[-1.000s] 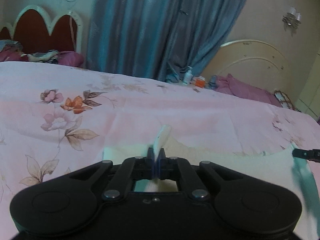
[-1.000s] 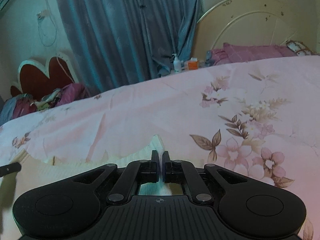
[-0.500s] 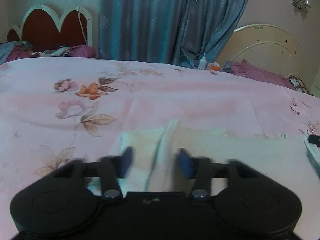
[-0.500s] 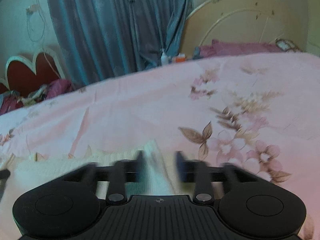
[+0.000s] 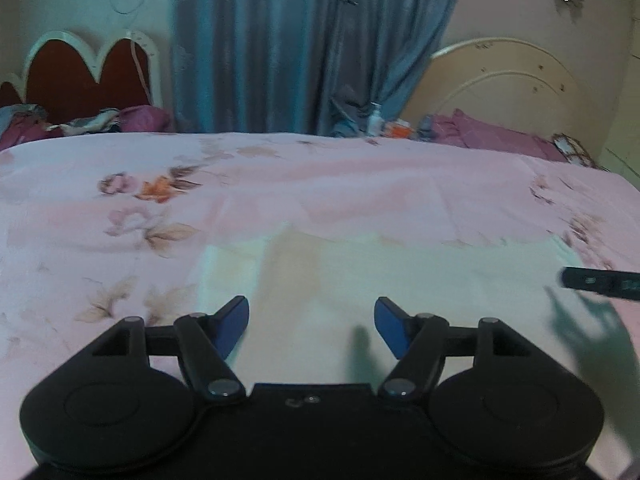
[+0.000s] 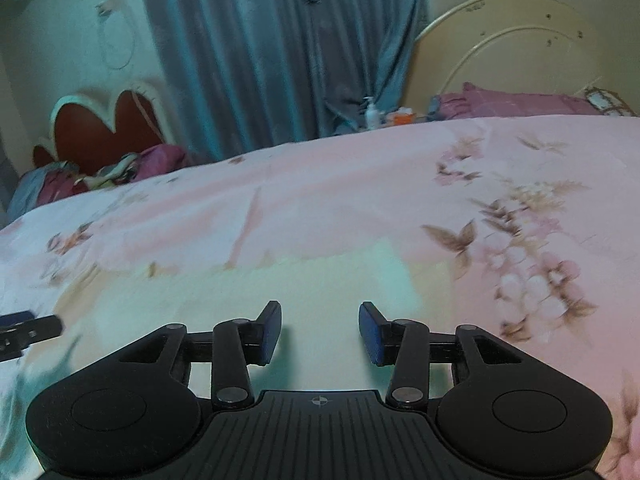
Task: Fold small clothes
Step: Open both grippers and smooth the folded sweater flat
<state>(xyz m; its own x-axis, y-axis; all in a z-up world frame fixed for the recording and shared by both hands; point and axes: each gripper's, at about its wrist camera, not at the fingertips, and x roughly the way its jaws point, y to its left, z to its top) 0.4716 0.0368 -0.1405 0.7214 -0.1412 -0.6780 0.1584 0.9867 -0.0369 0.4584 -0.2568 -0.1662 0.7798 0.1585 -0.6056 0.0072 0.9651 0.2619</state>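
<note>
A pale cream garment (image 5: 400, 276) lies flat on the pink floral bedsheet (image 5: 320, 184); it also shows in the right wrist view (image 6: 240, 292). My left gripper (image 5: 311, 328) is open and empty just above the garment's left part. My right gripper (image 6: 320, 332) is open and empty above its right part. The right gripper's fingertip (image 5: 592, 282) shows at the right edge of the left wrist view. The left gripper's fingertip (image 6: 28, 326) shows at the left edge of the right wrist view.
A blue curtain (image 5: 304, 44) hangs behind the bed. A red scalloped headboard (image 5: 80, 76) with piled bedding stands far left. A cream arched headboard (image 5: 512, 92) and purple pillows (image 5: 492, 136) are far right. Small bottles (image 5: 376, 120) stand by the curtain.
Both grippers were shut on pinched-up folds of the garment; they have opened and let go. The garment now lies flat, and both grippers have drawn back slightly.
</note>
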